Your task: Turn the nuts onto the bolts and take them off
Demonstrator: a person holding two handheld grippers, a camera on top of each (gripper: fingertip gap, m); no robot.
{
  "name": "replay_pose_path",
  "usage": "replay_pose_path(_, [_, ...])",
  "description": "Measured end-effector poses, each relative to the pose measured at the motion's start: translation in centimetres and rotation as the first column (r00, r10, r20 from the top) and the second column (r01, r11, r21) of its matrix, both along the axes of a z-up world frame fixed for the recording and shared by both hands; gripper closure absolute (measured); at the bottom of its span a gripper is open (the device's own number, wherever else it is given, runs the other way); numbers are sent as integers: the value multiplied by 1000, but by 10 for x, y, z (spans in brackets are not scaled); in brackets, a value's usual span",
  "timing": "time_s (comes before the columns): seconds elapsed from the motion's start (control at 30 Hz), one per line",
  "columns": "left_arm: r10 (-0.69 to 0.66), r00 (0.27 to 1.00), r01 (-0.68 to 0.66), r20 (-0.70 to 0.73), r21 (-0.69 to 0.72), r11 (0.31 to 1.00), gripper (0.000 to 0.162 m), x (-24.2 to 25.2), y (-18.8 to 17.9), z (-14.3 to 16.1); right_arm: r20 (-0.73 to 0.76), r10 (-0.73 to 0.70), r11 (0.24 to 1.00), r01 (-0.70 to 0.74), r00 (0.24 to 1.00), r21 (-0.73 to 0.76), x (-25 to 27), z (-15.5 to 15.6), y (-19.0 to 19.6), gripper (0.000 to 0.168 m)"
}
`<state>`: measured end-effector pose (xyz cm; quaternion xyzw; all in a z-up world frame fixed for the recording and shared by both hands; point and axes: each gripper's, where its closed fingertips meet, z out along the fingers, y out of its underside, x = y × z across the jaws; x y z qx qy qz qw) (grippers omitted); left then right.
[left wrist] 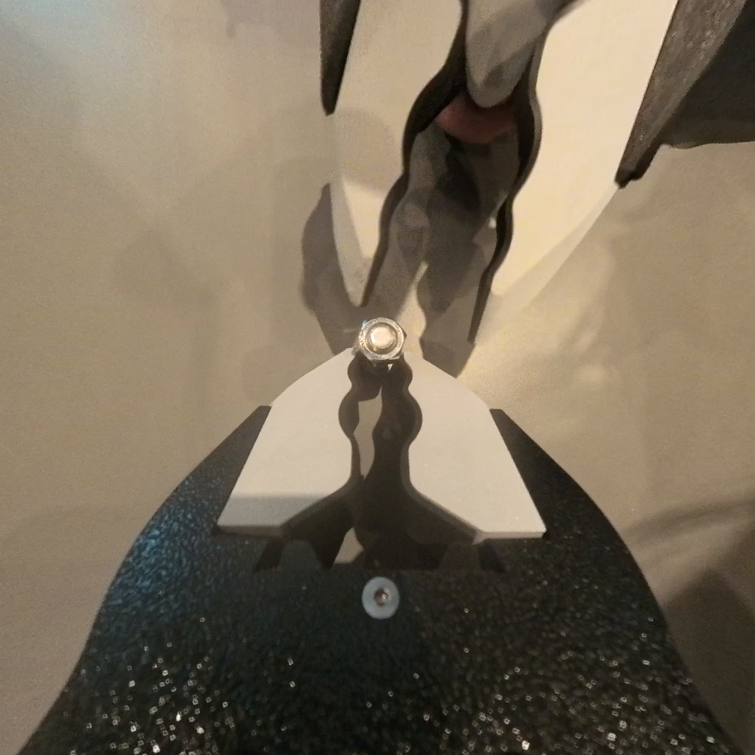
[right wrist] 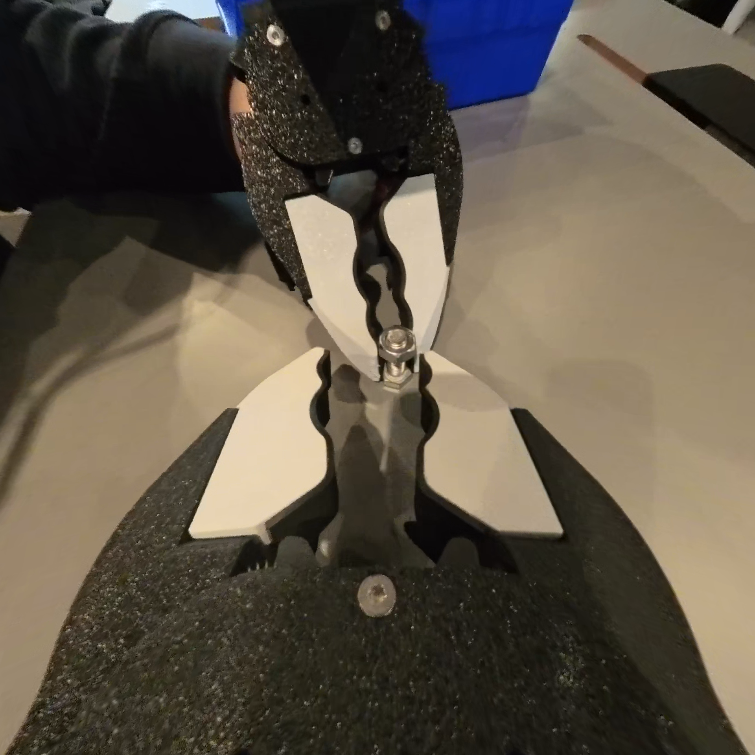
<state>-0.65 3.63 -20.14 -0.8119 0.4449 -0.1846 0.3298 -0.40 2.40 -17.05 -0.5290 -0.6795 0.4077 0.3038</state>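
My left gripper has its jaws clamped on the bolt, nut near its tip; my right gripper, jaws apart, flanks it. Only the right wrist view shows the blue bin at the table's far edge.

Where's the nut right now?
The nut sits near the bolt's tip, centre of the right wrist view, with the bolt pinched in the left tool.

Both grippers, left gripper and right gripper, had speckled black bodies, pale grey wavy-edged jaws and one silver screw; a black sleeve showed.
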Motion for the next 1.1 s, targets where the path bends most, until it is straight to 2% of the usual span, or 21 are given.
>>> replay_pose_path(0.1, [-1, 1000, 1, 0, 0, 1000, 146, 0, 0, 0, 14, 59, 998, -59, 998, 10, 3, -2, -9, 133])
replay_pose_path(0.13, [-1, 1000, 1, 0, 0, 1000, 146, 0, 0, 0, 7, 110, 994, -110, 994, -24, 7, 0, -17, 153])
replay_pose_path(0.17, [-1, 1000, 1, 0, 0, 1000, 146, 0, 0, 0, -6, 117, 992, -117, 993, -52, 9, 3, -18, 155])
replay_pose_path(0.2, [-1, 1000, 1, 0, 0, 1000, 146, 0, 0, 0, -16, 99, 993, -100, 995, -58, 8, 4, -16, 152])
replay_pose_path(0.33, [-1, 1000, 1, 0, 0, 1000, 146, 0, 0, 0, -9, -2, 999, 2, 1000, -40, 1, 3, -1, 126])
replay_pose_path(0.4, [0, 1000, 0, 0, 0, 1000, 146, 0, 0, 0, 22, 18, 999, -17, 1000, -31, 0, -2, -4, 125])
replay_pose_path(0.47, [-1, 1000, 1, 0, 0, 1000, 146, 0, 0, 0, 25, 65, 998, -65, 998, -26, 4, -2, -11, 136])
replay_pose_path(0.5, [-1, 1000, 1, 0, 0, 1000, 146, 0, 0, 0, 14, 139, 988, -138, 990, -62, 9, 0, -21, 161])
replay_pose_path(0.57, [-1, 1000, 1, 0, 0, 1000, 146, 0, 0, 0, -3, 93, 993, -93, 996, -77, 8, 3, -16, 152])
replay_pose_path(0.63, [-1, 1000, 1, 0, 0, 1000, 146, 0, 0, 0, -15, 18, 997, -19, 1000, -75, 4, 5, -5, 134])
replay_pose_path(0.67, [-1, 1000, 1, 0, 0, 1000, 147, 0, 0, 0, -18, 5, 997, -6, 1000, -75, 3, 5, -3, 131])
replay_pose_path(0.77, [0, 1000, 0, 0, 0, 1000, 147, 0, 0, 0, 5, 7, 998, -6, 1000, -58, 1, 1, -3, 127])
replay_pose_path(0.83, [-1, 1000, 1, 0, 0, 1000, 147, -1, 0, 0, 25, 41, 998, -40, 999, -44, 2, -2, -8, 131])
replay_pose_path(0.9, [-1, 1000, 1, 0, 0, 1000, 146, -1, 0, 0, 20, 120, 990, -118, 993, -74, 8, 0, -20, 156])
replay_pose_path(1.0, [-1, 1000, 1, 0, 1, 1000, 146, -1, 0, 0, 20, 48, 995, -46, 999, -87, 5, 0, -11, 148])
replay_pose_path(1.1, [-1, 1000, 1, 0, 1, 1000, 146, -1, 0, 0, 12, -19, 996, 20, 1000, -92, 1, 1, 0, 132])
